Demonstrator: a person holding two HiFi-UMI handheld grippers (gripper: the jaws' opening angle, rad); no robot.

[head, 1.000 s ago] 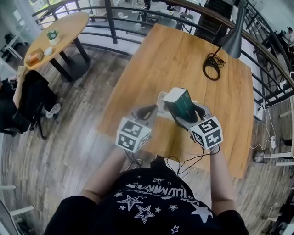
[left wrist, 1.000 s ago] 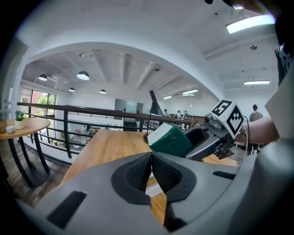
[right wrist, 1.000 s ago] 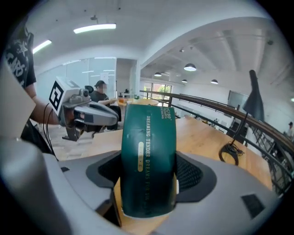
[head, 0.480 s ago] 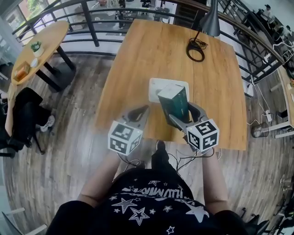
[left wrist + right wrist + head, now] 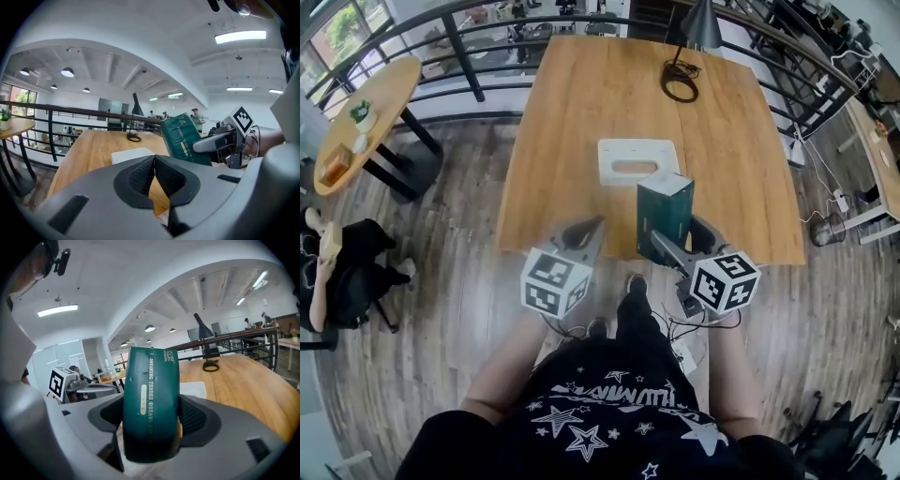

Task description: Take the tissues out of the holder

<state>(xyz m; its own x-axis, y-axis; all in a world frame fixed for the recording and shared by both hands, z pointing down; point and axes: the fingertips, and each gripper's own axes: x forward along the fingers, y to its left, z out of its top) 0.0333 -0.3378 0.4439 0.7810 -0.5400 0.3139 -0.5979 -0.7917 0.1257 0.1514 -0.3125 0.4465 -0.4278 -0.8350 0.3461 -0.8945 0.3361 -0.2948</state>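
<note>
Two ribbed pads of our right gripper are clenched on a dark green tissue pack, one pad on each broad side. They bite near its lower end, so most of the pack stands out past the jaws. Our left gripper has its two pads pressed together with nothing between them. It hangs just left of the pack, not touching it.

From the head view, the pack is held upright near the front edge of the wooden table. The white holder, a flat box with a slot in its top, lies on the table just beyond the pack and does not appear to touch it. The pack looks to be out of the holder already. We cannot tell whether the pack's base touches the wood. Further back sit a coiled black cable and a lamp, well apart from everything we handle.

We judge the step in hand to be carrying the pack clear and setting it down. To do that well, we should hold an even squeeze, since a soft pack can slip or buckle under a low grip. We should pick bare wood beside the holder, away from the table's edge. We should lower until the base rests, and only then part the jaws. The idle left gripper could steady the holder if needed.
</note>
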